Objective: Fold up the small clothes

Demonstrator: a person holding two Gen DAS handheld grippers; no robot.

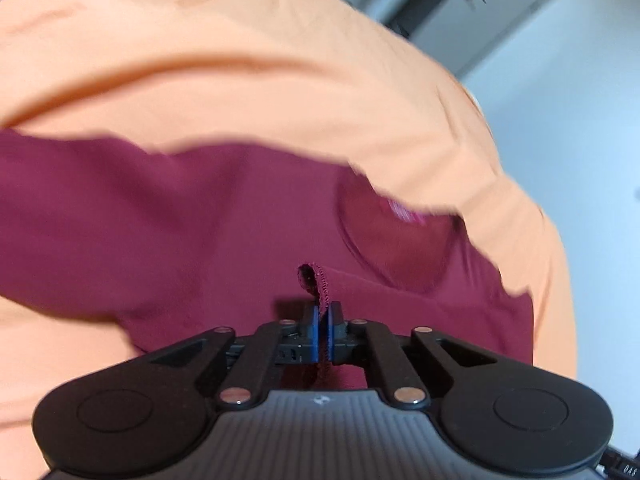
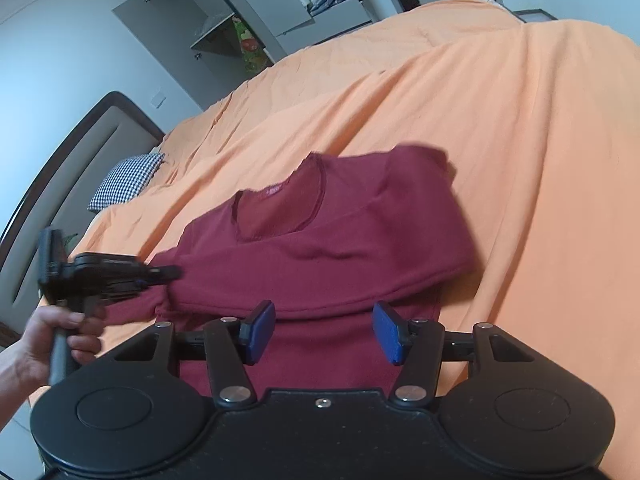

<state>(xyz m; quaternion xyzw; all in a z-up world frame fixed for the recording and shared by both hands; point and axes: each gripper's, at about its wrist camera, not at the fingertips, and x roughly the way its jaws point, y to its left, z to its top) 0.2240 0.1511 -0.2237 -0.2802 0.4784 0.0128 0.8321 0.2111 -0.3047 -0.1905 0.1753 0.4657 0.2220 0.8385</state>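
Observation:
A maroon long-sleeved shirt [image 2: 320, 248] lies on the orange bedspread [image 2: 520, 160], neckline away from me and a sleeve folded across its chest. My left gripper [image 1: 324, 330] is shut on a hemmed edge of the maroon shirt [image 1: 200, 220], a small loop of cloth sticking up between the blue pads. In the right wrist view the left gripper [image 2: 172, 272] shows at the shirt's left side, held by a hand [image 2: 52, 340]. My right gripper [image 2: 324, 334] stands open just above the shirt's near edge, nothing between its blue pads [image 2: 262, 330].
The orange bedspread [image 1: 240, 80] covers the whole bed. A checked pillow [image 2: 128, 180] lies by the dark headboard [image 2: 60, 160] at the left. Open grey wardrobes [image 2: 248, 8] with clothes stand beyond the bed.

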